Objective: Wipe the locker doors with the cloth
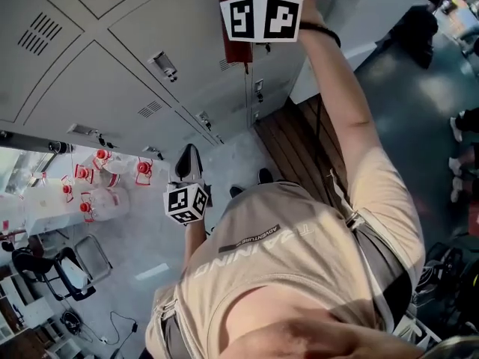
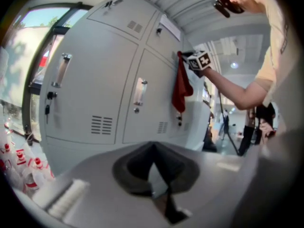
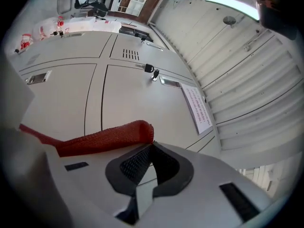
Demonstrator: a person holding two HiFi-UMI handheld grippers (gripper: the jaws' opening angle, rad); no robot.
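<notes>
Right tool [image 3: 151,145]: held high at arm's length, jaws closed on one end of the red cloth [image 3: 102,139].
Cloth: lies against an upper grey locker door [image 3: 137,96], the rest hanging down the door front.
Left tool [image 2: 152,145]: held low, jaws together with nothing between them, facing the lockers.
Floor: clear bottles [image 1: 105,193] with red caps cluster near the lockers.

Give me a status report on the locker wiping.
Right gripper shut on red cloth, at locker door. Left gripper shut, empty, hanging low. Keyed lock nearby.
</notes>
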